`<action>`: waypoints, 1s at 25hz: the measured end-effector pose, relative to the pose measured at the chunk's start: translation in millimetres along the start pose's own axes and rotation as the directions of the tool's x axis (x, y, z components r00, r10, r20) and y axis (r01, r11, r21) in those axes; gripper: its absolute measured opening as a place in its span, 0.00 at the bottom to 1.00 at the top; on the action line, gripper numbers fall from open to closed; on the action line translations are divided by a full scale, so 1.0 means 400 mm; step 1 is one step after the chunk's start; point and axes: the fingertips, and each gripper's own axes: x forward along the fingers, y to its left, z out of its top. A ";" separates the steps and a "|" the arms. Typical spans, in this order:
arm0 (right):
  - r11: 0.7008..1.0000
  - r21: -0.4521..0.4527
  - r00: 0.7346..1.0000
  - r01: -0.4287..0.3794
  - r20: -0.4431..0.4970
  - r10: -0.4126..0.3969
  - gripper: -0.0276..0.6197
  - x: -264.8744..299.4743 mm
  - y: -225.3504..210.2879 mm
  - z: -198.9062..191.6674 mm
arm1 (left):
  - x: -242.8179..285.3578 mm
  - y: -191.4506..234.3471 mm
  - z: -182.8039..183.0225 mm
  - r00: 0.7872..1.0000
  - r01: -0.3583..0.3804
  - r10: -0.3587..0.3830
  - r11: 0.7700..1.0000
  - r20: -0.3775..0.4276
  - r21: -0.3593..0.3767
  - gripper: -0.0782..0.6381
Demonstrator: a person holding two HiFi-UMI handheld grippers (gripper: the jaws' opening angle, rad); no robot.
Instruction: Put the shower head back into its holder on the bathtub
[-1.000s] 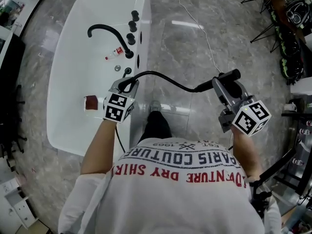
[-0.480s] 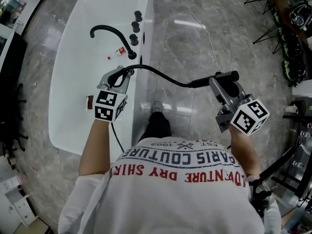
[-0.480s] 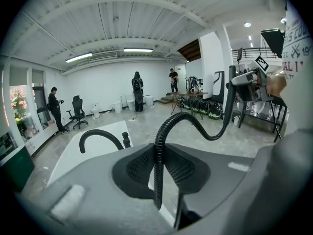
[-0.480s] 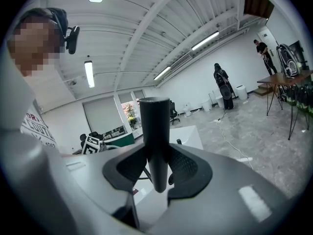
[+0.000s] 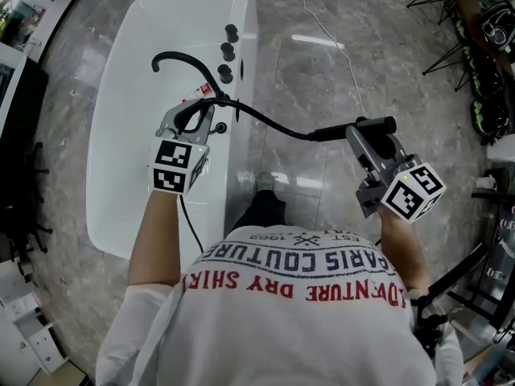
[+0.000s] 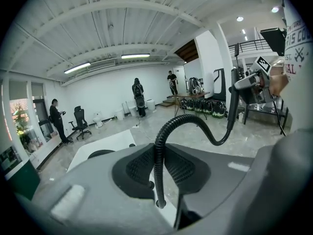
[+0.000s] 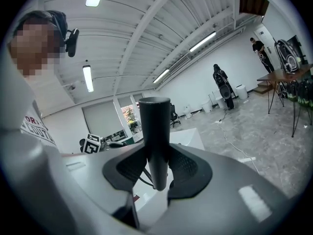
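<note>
**Shower head** (image 7: pixel 155 141): black, cylindrical handset. It is gripped across its body by the jaws of the right gripper (image 5: pixel 368 137), which are closed on it from both sides. I see it held in the air over the floor, to the right of the bathtub and well apart from the rim fittings. It lies roughly level.

**Hose** (image 5: pixel 265 123): black and corrugated. It leaves the handset's left end, dips, then arches over to the left gripper (image 5: pixel 195 115). That gripper's jaws are closed on the hose, pads pressing either side. Below the jaws the hose runs down toward the white rim.

**Bathtub** (image 5: pixel 121 135): white, seen from above, left of centre. The left gripper hangs over its right-hand rim.

**Rim fittings:** three black knobs (image 5: pixel 228 51) in a row along the right rim. A black curved spout (image 5: pixel 179 57) arches over the basin beside them. I cannot tell which fitting is the holder.

**Small red-and-white item** (image 5: pixel 202 92): just beyond the left gripper's tips, partly hidden; kind not readable.

**Floor** (image 5: pixel 338 47): grey, polished, marbled. A thin white cable (image 5: pixel 323 32) trails across it.

**Far background,** in the gripper views: an open hall with ceiling strip lights, an office chair and several standing people.
</note>
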 end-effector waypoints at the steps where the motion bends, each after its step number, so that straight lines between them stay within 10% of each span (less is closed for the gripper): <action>1: 1.000 0.001 1.000 0.001 0.003 -0.001 0.25 0.006 -0.005 0.004 | 0.009 0.005 0.003 1.000 0.002 -0.002 1.000 0.000 0.001 0.20; 25: 1.000 0.023 0.998 0.013 -0.059 -0.012 0.25 0.148 -0.079 -0.002 | 0.181 0.089 -0.142 0.996 0.005 -0.022 0.983 -0.091 -0.184 0.20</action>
